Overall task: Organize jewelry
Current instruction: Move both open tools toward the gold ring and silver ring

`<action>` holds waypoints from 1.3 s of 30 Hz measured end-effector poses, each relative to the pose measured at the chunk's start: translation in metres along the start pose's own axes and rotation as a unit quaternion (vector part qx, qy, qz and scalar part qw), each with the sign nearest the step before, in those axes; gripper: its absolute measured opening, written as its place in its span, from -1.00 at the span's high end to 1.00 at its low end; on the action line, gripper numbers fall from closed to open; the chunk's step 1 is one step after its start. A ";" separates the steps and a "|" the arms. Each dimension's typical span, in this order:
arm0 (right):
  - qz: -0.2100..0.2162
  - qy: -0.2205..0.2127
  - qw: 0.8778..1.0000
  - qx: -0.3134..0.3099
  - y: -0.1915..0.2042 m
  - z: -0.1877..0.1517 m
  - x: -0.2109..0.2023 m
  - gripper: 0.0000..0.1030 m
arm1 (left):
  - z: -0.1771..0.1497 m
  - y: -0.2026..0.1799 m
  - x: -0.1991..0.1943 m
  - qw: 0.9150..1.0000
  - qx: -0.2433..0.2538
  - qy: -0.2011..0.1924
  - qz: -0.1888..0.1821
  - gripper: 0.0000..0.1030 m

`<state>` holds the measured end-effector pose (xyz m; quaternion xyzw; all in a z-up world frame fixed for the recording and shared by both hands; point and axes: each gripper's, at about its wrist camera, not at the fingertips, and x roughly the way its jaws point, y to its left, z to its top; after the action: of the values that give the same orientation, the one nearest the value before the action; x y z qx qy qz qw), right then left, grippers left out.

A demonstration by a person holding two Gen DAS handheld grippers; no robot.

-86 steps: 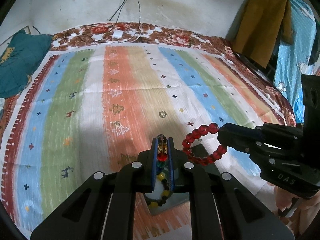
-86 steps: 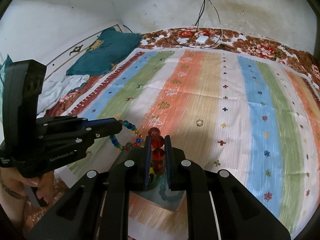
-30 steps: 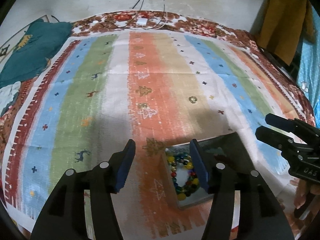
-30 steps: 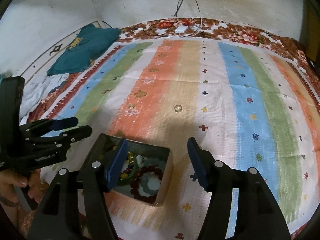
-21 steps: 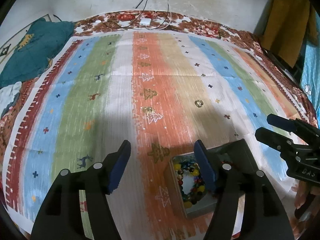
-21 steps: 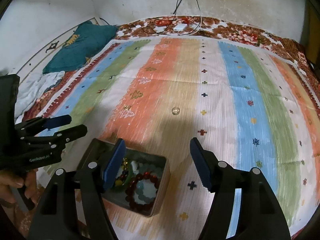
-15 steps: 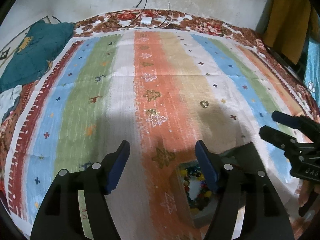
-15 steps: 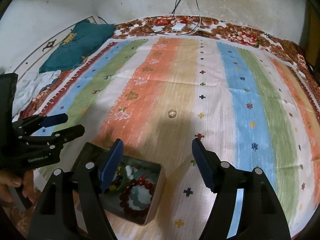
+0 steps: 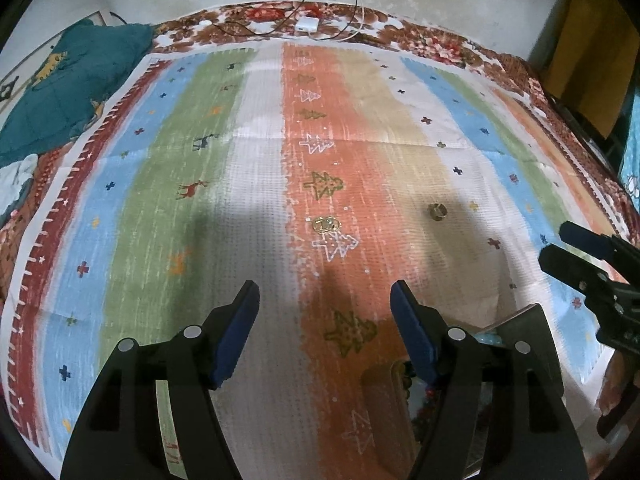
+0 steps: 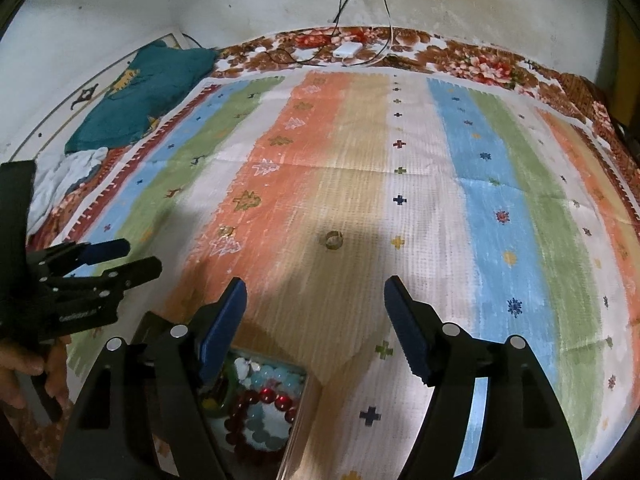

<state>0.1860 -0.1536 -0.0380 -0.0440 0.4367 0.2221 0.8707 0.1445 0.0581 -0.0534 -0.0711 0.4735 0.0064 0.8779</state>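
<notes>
The striped blanket point(image 10: 440, 184) on the bed is soft, so small things sink in a little. The jewelry box point(image 10: 298, 408), rigid and near the blanket's front edge, already holds a red bead bracelet point(image 10: 256, 420), light and floppy. Two loose pieces lie farther out: a ring point(image 10: 333, 239), hard, tiny and slippery, best pinched across its band, and a thin gold piece point(image 9: 326, 224). Left claw point(image 9: 324, 332) and right claw point(image 10: 314, 320) stand open, empty. Lettering on the left claw's body is too small to read

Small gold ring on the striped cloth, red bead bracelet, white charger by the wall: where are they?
Small gold ring point(image 10: 334, 239), right wrist view, on its band.
Red bead bracelet point(image 10: 280, 402), right wrist view, on a bead inside the box.
White charger point(image 9: 307, 24), left wrist view, on its body.
</notes>
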 end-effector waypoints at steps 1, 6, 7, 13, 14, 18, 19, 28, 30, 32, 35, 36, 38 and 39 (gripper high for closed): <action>0.003 0.003 1.000 0.004 -0.001 0.002 0.003 -0.38 | 0.001 0.000 0.000 1.000 0.001 -0.001 -0.001 -0.32; 0.004 0.007 1.000 0.008 -0.006 0.007 0.010 -0.38 | 0.009 -0.002 -0.004 1.000 0.009 -0.009 -0.008 -0.35; 0.003 0.009 1.000 0.008 -0.006 0.008 0.012 -0.38 | 0.011 -0.003 -0.004 1.000 0.011 -0.011 -0.006 -0.36; 0.004 0.021 1.000 0.009 -0.008 0.014 0.027 -0.38 | 0.016 -0.007 0.009 1.000 0.027 -0.004 -0.002 -0.35; 0.005 0.022 1.000 0.009 -0.008 0.015 0.029 -0.38 | 0.016 -0.007 0.011 1.000 0.028 -0.003 -0.002 -0.35; 0.005 0.028 1.000 0.011 -0.009 0.017 0.037 -0.38 | 0.020 -0.005 0.020 1.000 0.031 0.004 0.001 -0.36; 0.005 0.030 0.999 0.012 -0.010 0.018 0.039 -0.38 | 0.021 -0.005 0.021 0.999 0.033 0.004 0.001 -0.35; 0.009 0.040 0.999 0.020 -0.014 0.023 0.053 -0.38 | 0.024 -0.007 0.025 0.999 0.042 -0.011 0.003 -0.38; 0.008 0.043 0.999 0.020 -0.015 0.025 0.056 -0.38 | 0.025 -0.006 0.028 0.999 0.041 -0.012 0.001 -0.39; 0.007 0.045 0.999 0.020 -0.015 0.026 0.059 -0.38 | 0.026 -0.005 0.032 0.999 0.039 -0.009 0.001 -0.40; 0.011 0.053 0.998 0.018 -0.015 0.028 0.065 -0.38 | 0.028 -0.005 0.038 0.999 0.039 -0.002 0.001 -0.40; 0.013 0.056 0.998 0.016 -0.016 0.028 0.066 -0.38 | 0.028 -0.004 0.040 0.999 0.041 0.001 0.001 -0.40; 0.014 0.059 0.998 0.016 -0.017 0.029 0.069 -0.38 | 0.028 -0.003 0.043 0.999 0.040 0.003 0.002 -0.44; 0.015 0.061 0.998 0.017 -0.017 0.030 0.071 -0.38 | 0.029 -0.002 0.046 0.999 0.038 0.006 0.000 -0.45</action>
<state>0.2522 -0.1363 -0.0773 -0.0363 0.4932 0.2243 0.8397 0.1939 0.0573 -0.0755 -0.0374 0.4789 -0.0122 0.8770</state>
